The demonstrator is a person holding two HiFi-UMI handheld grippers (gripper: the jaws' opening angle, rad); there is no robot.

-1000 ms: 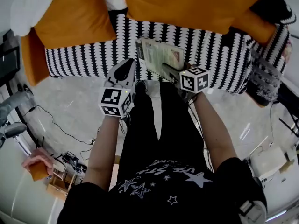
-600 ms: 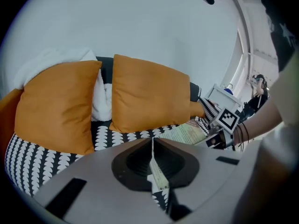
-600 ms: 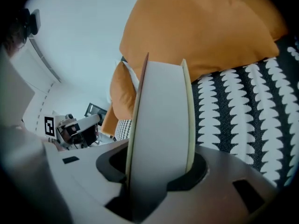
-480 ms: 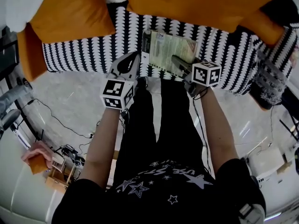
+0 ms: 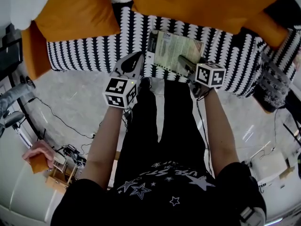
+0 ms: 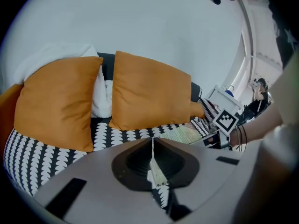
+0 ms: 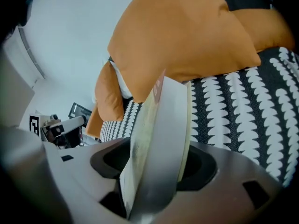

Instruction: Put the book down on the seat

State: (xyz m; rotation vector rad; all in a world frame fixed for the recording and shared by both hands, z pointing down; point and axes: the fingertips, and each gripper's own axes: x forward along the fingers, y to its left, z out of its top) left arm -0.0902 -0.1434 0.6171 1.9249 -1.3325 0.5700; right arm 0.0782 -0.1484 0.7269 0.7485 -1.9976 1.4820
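Left gripper (image 5: 133, 60): in the left gripper view I read the jaws as fully together, meeting in one thin seam with nothing between them. It hovers over the front edge of the seat (image 5: 89, 53), just left of the book (image 5: 171, 48) and apart from it.

Right gripper (image 5: 184, 62): the jaws have just been opening and now stand wide. In the right gripper view the book's edge sits between them, with dark gaps on both sides, so I read no clamping pressure on it. In the head view this gripper reaches over the book's near right part.

Book: it lies flat, cover up, on the black-and-white patterned seat, close to the front edge and in front of the cushions.

Count:
- one book
- two grippers, each with one marker cube
- two large orange cushions, left (image 5: 75, 13) and right (image 5: 197, 4), leaning against the sofa back
- one white cushion (image 6: 100, 90) between them, as seen in the left gripper view
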